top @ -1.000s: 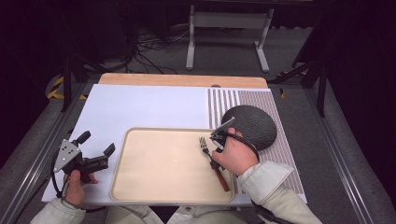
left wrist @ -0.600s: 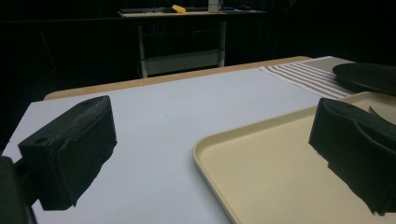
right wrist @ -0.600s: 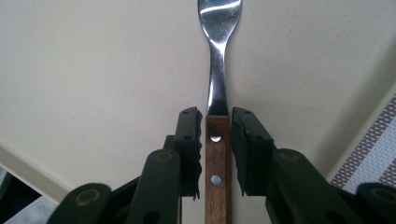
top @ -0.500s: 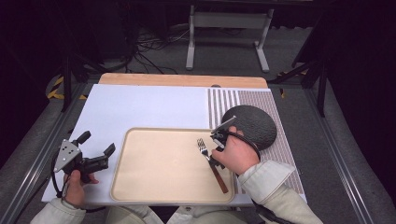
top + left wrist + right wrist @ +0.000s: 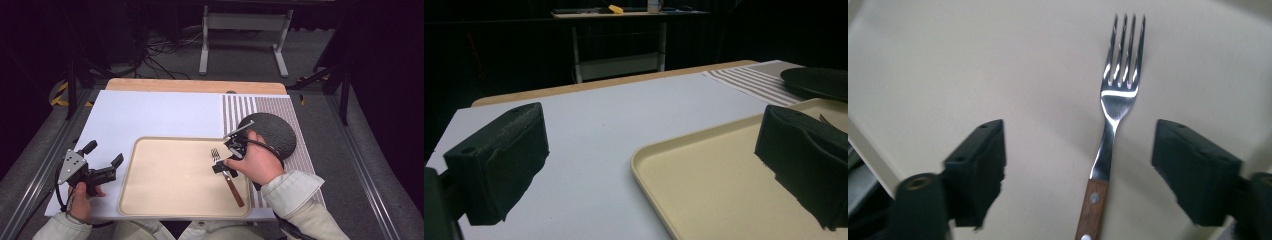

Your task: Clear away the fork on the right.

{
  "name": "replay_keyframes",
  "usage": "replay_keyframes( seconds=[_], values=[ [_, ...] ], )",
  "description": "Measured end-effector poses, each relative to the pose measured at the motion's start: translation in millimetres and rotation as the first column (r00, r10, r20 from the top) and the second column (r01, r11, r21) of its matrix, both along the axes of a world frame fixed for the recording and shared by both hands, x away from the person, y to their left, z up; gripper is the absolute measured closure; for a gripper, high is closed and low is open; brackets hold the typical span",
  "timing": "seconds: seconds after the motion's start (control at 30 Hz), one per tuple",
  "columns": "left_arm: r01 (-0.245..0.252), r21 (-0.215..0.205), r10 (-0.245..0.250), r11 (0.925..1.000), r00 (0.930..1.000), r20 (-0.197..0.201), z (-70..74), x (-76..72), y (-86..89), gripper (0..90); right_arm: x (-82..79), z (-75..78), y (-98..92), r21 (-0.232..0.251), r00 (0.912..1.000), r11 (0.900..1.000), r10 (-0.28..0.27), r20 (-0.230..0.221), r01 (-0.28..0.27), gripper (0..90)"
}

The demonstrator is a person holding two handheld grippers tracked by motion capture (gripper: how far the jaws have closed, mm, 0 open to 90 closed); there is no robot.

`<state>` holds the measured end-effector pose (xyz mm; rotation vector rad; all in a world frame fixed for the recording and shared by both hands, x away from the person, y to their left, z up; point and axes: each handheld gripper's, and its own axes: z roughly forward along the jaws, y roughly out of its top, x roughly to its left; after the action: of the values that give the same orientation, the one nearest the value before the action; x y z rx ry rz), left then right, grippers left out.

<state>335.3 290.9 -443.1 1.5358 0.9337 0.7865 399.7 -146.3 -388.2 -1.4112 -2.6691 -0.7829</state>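
Tools frame the scene from either side. At the left edge of the table, the left tool (image 5: 103, 161) sits in the person's left hand (image 5: 82, 200) over the white mat (image 5: 165, 112), just beside the left rim of the beige tray (image 5: 165, 200); its jaws stand wide apart with nothing between them, as the left gripper view shows. The tray lies across the mat's near half. On the tray's right part lies the fork (image 5: 227, 175), flat, tines pointing away from the person and its wooden handle toward the near right corner. The right tool (image 5: 226, 157) is held in the right hand (image 5: 257, 162) over the fork; its jaws have just been opening and now stand apart on either side of the fork's neck (image 5: 1105, 145), the pads clear of it. Behind that hand, a dark round plate (image 5: 272, 132) rests on the striped placemat (image 5: 240, 107).
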Motion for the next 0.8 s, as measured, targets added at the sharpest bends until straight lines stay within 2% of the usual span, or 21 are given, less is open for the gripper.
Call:
replay_keyframes(
  seconds=[0.03, 0.1, 0.13, 0.17, 0.2, 0.3, 0.43, 0.47, 0.53, 0.57, 0.63, 0.67, 0.7, 0.73, 0.8],
  values=[
    [0.0, 0.0, 0.0, 1.0, 1.0, 0.0, 0.0, 0.0, 0.0, 1.3, -0.1, 1.8, 1.0, 0.001, 0.9993, 1.0, 0.016, 0.035, -0.016, 18.6],
    [0.0, -0.001, 0.0, 1.0, 1.0, 0.0, 0.1, -0.1, 0.0, 1.2, 0.3, 6.0, 1.9, -0.004, 0.9924, 0.997, 0.079, 0.094, -0.079, 16.9],
    [0.0, 0.0, 0.0, 1.0, 1.0, 0.001, 0.1, -0.1, 0.1, 1.2, 0.3, 6.0, 1.9, -0.004, 0.9924, 0.997, 0.079, 0.094, -0.079, 16.9],
    [-0.001, 0.0, 0.001, 1.0, 1.0, 0.001, 0.1, -0.1, 0.2, 1.2, 1.0, 7.1, 2.5, -0.009, 0.9847, 0.994, 0.113, 0.133, -0.113, 16.0],
    [0.0, 0.002, 0.0, 1.0, 1.0, -0.002, 0.3, -0.2, 0.5, 1.2, 2.1, 8.4, 3.1, -0.017, 0.972, 0.988, 0.152, 0.179, -0.151, 15.4],
    [0.0, 0.002, 0.0, 1.0, 1.0, 0.003, 0.2, -0.1, 0.5, 1.2, 5.5, 10.1, 4.6, -0.018, 0.9361, 0.974, 0.221, 0.274, -0.224, 15.4],
    [0.0, 0.0, 0.0, 1.0, 1.0, 0.001, 0.2, -0.1, 0.5, 1.2, 8.9, 10.9, 5.3, -0.01, 0.911, 0.966, 0.247, 0.33, -0.258, 17.1],
    [0.0, -0.001, 0.0, 1.0, 1.0, 0.001, 0.2, -0.1, 0.4, 1.2, 9.2, 10.9, 5.8, -0.007, 0.9085, 0.965, 0.249, 0.335, -0.262, 17.8],
    [0.0, 0.0, 0.0, 1.0, 1.0, 0.001, 0.2, -0.1, 0.4, 1.2, 10.9, 10.1, 7.3, 0.001, 0.8981, 0.961, 0.26, 0.355, -0.278, 20.0],
    [0.0, 0.0, 0.0, 1.0, 1.0, 0.001, 0.2, -0.1, 0.4, 1.2, 10.9, 10.1, 7.3, 0.001, 0.8981, 0.961, 0.26, 0.355, -0.278, 20.0],
    [0.0, -0.001, 0.0, 1.0, 1.0, 0.001, 0.2, -0.1, 0.4, 1.2, 14.1, 7.5, 9.4, -0.004, 0.8843, 0.951, 0.289, 0.367, -0.309, 26.7],
    [0.0, -0.001, 0.0, 1.0, 1.0, 0.001, 0.2, -0.1, 0.4, 1.2, 15.1, 6.2, 10.5, -0.007, 0.8802, 0.948, 0.297, 0.37, -0.317, 27.8],
    [0.002, 0.002, -0.002, 1.0, 1.0, 0.002, 0.3, 0.0, 0.6, 1.2, 15.1, 6.2, 10.5, -0.007, 0.8802, 0.948, 0.297, 0.37, -0.317, 27.8],
    [0.001, -0.001, -0.001, 1.0, 1.0, 0.001, 0.2, -0.1, 0.5, 1.2, 16.2, 4.5, 11.9, -0.009, 0.8741, 0.944, 0.308, 0.375, -0.329, 30.7],
    [0.001, 0.003, -0.001, 1.0, 1.0, 0.003, 0.3, 0.0, 1.0, 1.2, 18.0, 1.3, 15.0, -0.011, 0.87, 0.938, 0.325, 0.37, -0.346, 37.9]
  ],
)
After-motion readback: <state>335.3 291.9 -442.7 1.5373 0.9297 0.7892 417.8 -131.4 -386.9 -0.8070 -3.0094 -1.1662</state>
